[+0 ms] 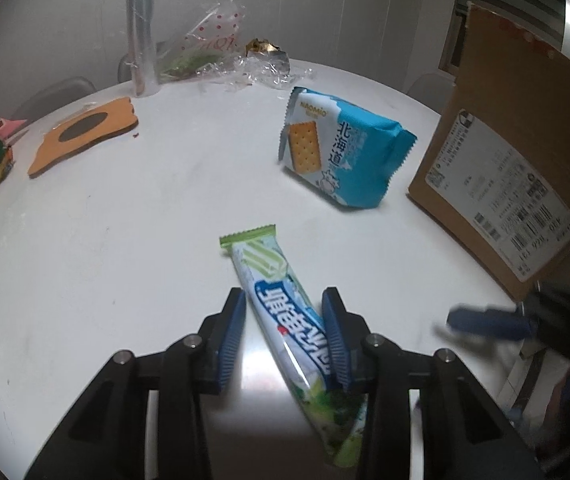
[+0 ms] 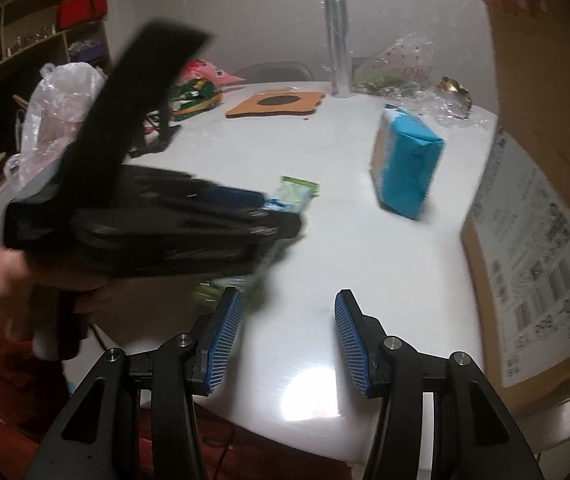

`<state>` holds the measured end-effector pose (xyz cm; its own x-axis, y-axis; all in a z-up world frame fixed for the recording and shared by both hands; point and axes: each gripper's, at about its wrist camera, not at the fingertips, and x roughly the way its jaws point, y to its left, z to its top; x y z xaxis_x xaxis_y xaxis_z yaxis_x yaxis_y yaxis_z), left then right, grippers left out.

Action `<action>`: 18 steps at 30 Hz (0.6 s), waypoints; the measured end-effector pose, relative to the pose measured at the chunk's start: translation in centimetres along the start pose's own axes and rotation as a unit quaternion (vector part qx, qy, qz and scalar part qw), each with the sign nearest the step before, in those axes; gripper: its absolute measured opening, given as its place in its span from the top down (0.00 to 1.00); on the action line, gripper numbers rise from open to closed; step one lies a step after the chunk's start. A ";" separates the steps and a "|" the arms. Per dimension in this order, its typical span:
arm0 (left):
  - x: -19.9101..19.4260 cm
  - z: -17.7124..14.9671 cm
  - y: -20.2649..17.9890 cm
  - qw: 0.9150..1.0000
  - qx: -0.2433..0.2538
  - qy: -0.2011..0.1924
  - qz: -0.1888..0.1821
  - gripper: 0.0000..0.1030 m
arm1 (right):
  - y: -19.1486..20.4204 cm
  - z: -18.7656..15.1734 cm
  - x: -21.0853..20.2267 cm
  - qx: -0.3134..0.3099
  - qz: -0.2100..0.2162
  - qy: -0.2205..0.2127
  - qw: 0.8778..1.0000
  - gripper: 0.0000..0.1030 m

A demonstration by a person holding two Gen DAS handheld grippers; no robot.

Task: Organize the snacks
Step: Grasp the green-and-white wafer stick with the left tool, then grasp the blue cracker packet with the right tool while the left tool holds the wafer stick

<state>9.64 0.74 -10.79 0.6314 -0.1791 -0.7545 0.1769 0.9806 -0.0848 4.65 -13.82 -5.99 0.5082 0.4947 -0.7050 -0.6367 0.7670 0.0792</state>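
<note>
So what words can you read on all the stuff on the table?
"NAOMIO": blue cracker pack, top corner.
"北海道": same pack, down its front.
Green wafer bar: big blue characters, seen upside down; I can't read them surely.
Shipping label on the cardboard box: barcodes and print too small to read.
Clear dotted bag: red writing, blurred.

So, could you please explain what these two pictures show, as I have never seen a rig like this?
There is no robot here: a person holds a two-fingered grabber in each hand, each with a camera looking along its fingers. One picture is from the left grabber, the other from the right grabber. On the white table are a blue biscuit pack and a cardboard box. The left fingers appear to pinch a green wafer pack; the right fingers are open and empty.
</note>
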 end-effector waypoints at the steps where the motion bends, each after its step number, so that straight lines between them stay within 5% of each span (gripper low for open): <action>1: -0.2 -0.2 0.0 1.000 -0.004 -0.001 0.003 0.65 | -0.3 0.0 0.1 0.002 -0.005 0.002 1.000 0.56; 9: -1.0 -1.0 0.1 0.999 0.011 -0.009 0.037 0.73 | -1.7 0.8 0.3 0.009 -0.034 -0.005 0.999 0.56; 18: -1.7 2.1 4.6 0.997 -0.048 -0.041 0.049 0.75 | 0.4 8.1 0.2 -0.027 -0.114 -0.072 0.991 0.56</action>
<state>11.01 5.40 -8.57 0.7017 -0.0833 -0.7076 0.0403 0.9962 -0.0773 9.21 -10.08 -0.42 0.7175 0.3673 -0.5919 -0.5235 0.8448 -0.1104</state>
